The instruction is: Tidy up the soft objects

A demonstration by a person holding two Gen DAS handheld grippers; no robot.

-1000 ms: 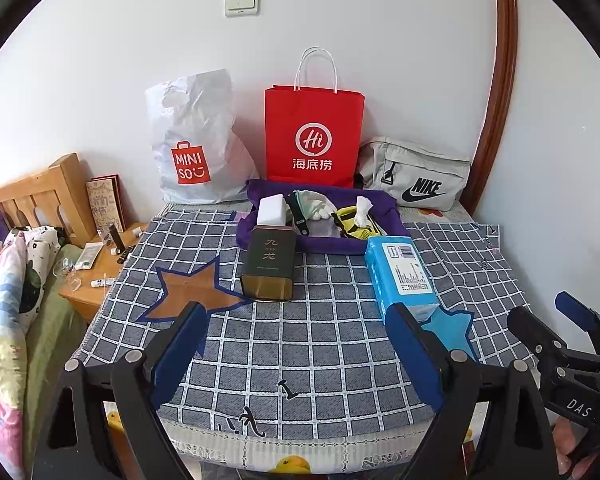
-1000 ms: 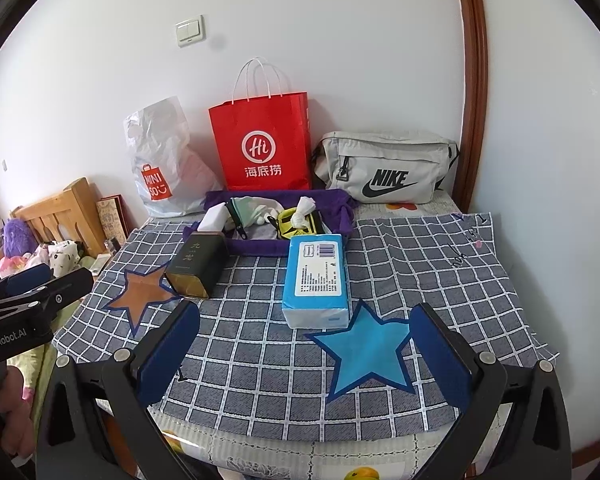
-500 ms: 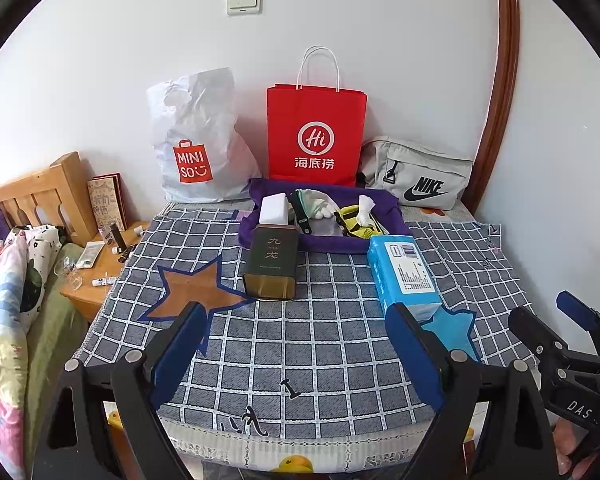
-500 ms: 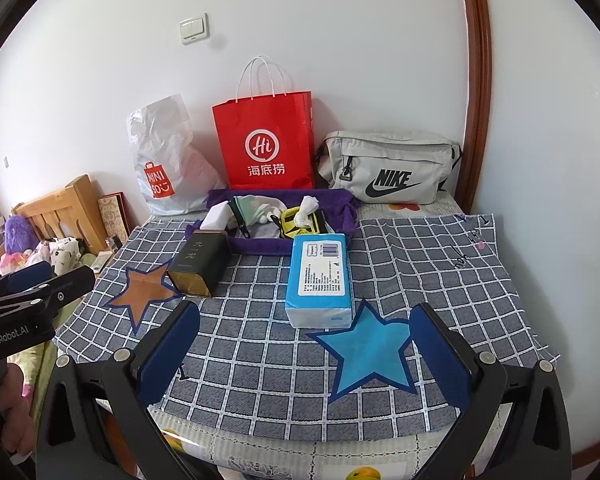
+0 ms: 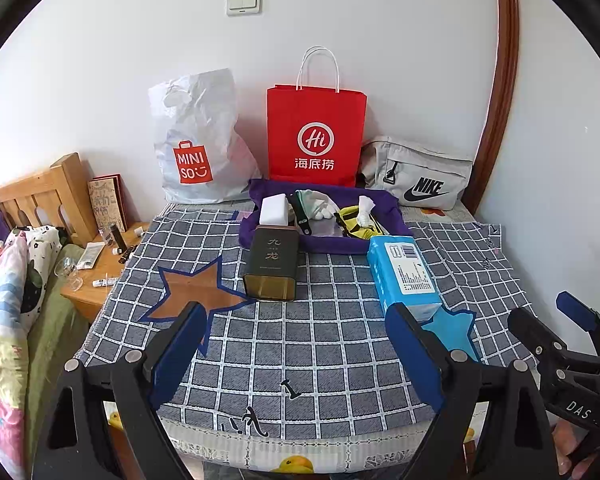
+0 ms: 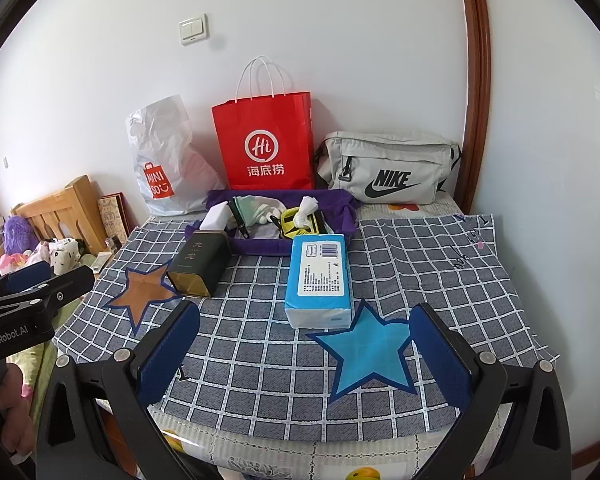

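A blue tissue pack [image 5: 404, 274] [image 6: 320, 280] lies on the checked cloth, just behind a blue star patch [image 6: 370, 354]. To its left a dark green tin [image 5: 272, 266] [image 6: 198, 264] lies on its side beside a brown star patch [image 5: 196, 294]. Behind both stands a purple fabric tray [image 5: 388, 216] [image 6: 346, 204] with a white block, a pale pouch, a yellow pouch and white tissue in it. My left gripper [image 5: 296, 352] is open and empty above the cloth's near edge. My right gripper [image 6: 304, 352] is also open and empty, in front of the blue star.
Against the wall stand a white Miniso bag [image 5: 198, 140], a red paper bag [image 5: 314, 136] and a grey Nike pouch [image 5: 418, 174]. Left of the table are a wooden bedside stand [image 5: 96, 276] with small items and a bed with bedding [image 5: 4, 304].
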